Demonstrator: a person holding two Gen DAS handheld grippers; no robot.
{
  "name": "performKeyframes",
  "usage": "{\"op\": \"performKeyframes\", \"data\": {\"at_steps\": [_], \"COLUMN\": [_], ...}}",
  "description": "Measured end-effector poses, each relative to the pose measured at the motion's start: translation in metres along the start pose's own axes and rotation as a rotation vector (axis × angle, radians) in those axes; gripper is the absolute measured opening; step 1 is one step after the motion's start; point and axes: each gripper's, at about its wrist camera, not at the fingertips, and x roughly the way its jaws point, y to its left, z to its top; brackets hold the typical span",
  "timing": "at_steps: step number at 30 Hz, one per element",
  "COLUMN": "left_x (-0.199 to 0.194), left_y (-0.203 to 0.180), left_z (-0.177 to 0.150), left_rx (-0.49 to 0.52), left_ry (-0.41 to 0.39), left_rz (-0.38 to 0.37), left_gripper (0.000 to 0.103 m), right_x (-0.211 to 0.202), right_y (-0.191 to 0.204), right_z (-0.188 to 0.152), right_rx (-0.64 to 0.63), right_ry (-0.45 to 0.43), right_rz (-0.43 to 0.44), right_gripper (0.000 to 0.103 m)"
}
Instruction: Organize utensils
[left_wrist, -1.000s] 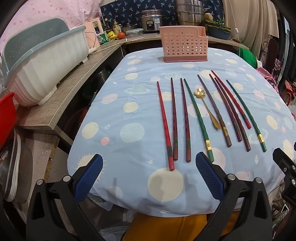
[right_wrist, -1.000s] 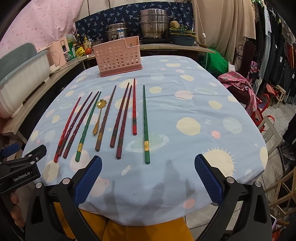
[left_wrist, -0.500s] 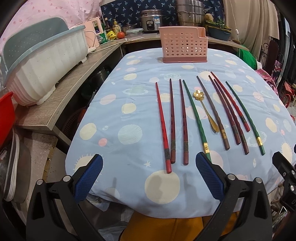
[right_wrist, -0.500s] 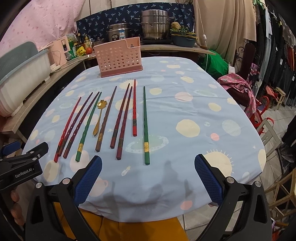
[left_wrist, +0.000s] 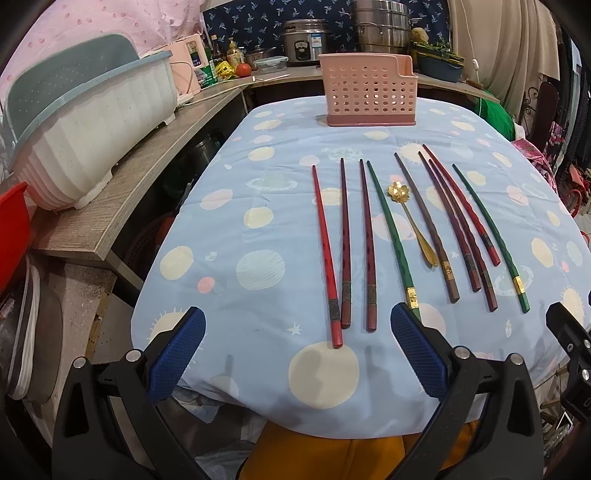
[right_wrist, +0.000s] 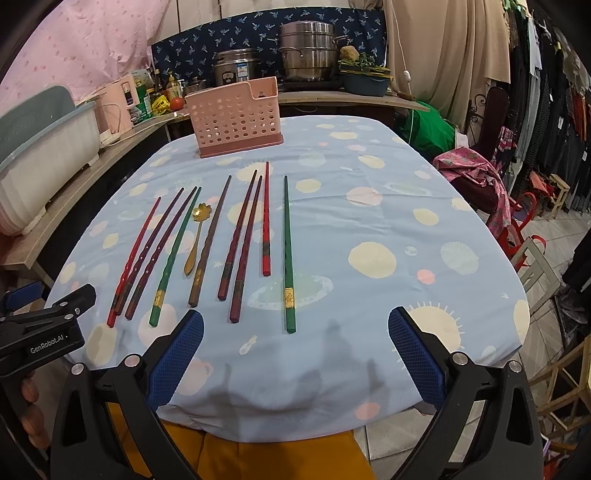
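Both the left tool (left_wrist: 297, 334) and right tool (right_wrist: 295, 332) are held spread wide, nothing gripped, near the chopsticks (right_wrist: 286, 251) laid before the pink basket (right_wrist: 236, 118).

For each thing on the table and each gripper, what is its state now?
Left gripper: open, holding nothing.
Right gripper: open, holding nothing.
Pink basket: upright at the far end; nothing shows through its holes.
Chopsticks: lying flat in a row, none in the basket.
Gold spoon: lying flat among the chopsticks.
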Motion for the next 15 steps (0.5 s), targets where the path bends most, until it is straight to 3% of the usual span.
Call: {"op": "performKeyframes", "data": {"at_steps": [15], "left_x": [0.0002], "left_y": [0.0041], "left_z": [-0.0038], "left_rx": [-0.003], "left_ry": [0.003], "left_rz": [0.006], "left_gripper": [0.096], "right_x": [0.0007], "right_y": [0.0064], "right_z": [-0.0005], "right_rx": [-0.005], "right_ry": [-0.002], "right_rz": [0.007], "right_gripper": [0.096]}}
